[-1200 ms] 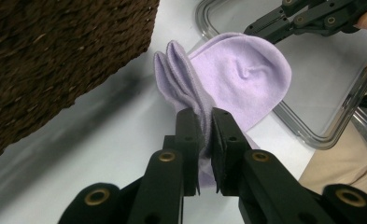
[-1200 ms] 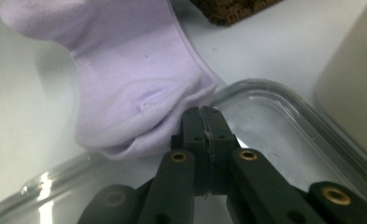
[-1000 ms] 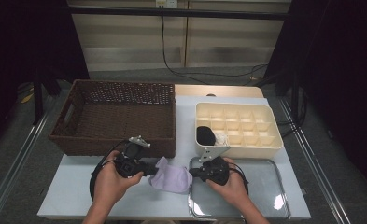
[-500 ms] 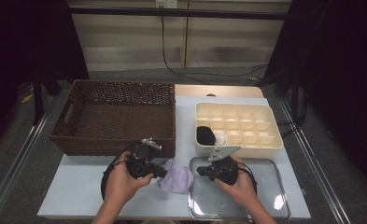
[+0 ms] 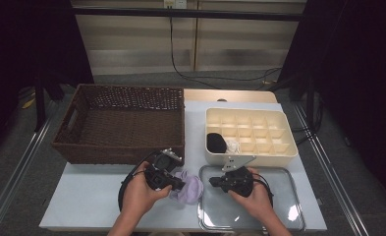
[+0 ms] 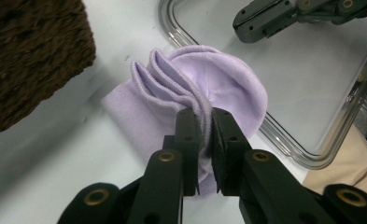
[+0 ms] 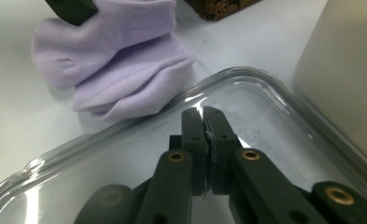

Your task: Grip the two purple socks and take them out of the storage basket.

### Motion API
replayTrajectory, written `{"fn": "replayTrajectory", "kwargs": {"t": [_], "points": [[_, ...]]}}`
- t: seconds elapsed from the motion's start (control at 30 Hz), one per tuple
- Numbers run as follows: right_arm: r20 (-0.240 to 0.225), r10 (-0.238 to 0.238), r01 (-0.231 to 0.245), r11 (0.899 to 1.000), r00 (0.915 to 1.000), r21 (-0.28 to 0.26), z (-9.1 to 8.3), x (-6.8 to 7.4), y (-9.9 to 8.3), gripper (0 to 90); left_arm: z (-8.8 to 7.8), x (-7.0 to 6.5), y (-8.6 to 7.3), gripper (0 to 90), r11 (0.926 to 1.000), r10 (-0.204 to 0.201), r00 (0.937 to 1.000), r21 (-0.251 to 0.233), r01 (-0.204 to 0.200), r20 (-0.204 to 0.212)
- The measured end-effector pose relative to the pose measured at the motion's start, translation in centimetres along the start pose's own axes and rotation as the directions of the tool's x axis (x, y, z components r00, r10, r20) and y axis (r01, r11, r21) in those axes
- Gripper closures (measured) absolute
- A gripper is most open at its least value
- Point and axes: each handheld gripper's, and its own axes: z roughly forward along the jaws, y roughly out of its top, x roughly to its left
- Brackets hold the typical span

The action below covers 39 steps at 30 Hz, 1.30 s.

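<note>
At the left of the high view we see the brown wicker basket [image 5: 122, 123] on the pale table [image 5: 82, 196], its near wall just above our left gripper [image 5: 177, 185] in the lower middle of the frame. In the left gripper view its fingers [image 6: 187, 135] are pinched nearly together on a fold of the lilac sock [image 6: 204, 93], which lies bunched on the table between the basket corner at upper left and the clear tray [image 6: 312, 154] at right. In the high view the lilac sock [image 5: 188, 188] sits just left of the tray's rim [image 5: 200, 196], below the middle of the frame. Further right, our right gripper [image 5: 215, 182] hangs over the tray; in the right gripper view its fingers [image 7: 193, 130] are closed against each other with nothing between them. Above the tray in the high view stands the cream compartment box [image 5: 259, 147], with a black roll [image 5: 216, 142] and a white roll [image 5: 232, 145] in its lower left cells.
</note>
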Motion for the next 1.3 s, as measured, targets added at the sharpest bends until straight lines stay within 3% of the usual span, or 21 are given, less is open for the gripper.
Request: {"fn": "replayTrajectory", "kwargs": {"t": [0.37,0.63,0.97,1.3], "points": [[0.0,0.007,-0.007,1.0,1.0,0.004,0.2,-0.1,-0.3,87.2,1.2,-1.0,0.6,81.7,0.9988,0.048,0.9987,0.012,-0.049,0.014],[0.007,0.001,-0.001,1.0,1.0,0.005,0.1,-0.1,-0.2,87.1,2.2,-1.3,0.5,81.2,0.9988,0.045,0.9987,0.019,-0.045,0.025],[0.002,-0.005,0.005,1.0,1.0,-0.011,0.2,0.0,0.9,86.4,3.1,-1.5,0.2,81.0,0.9987,0.047,0.9978,0.016,-0.048,0.046],[-0.013,-0.02,0.02,0.999,0.9997,-0.043,0.7,1.2,2.7,85.0,3.4,-1.8,0.2,78.8,0.9982,0.056,0.9971,0.017,-0.057,0.052]]}}
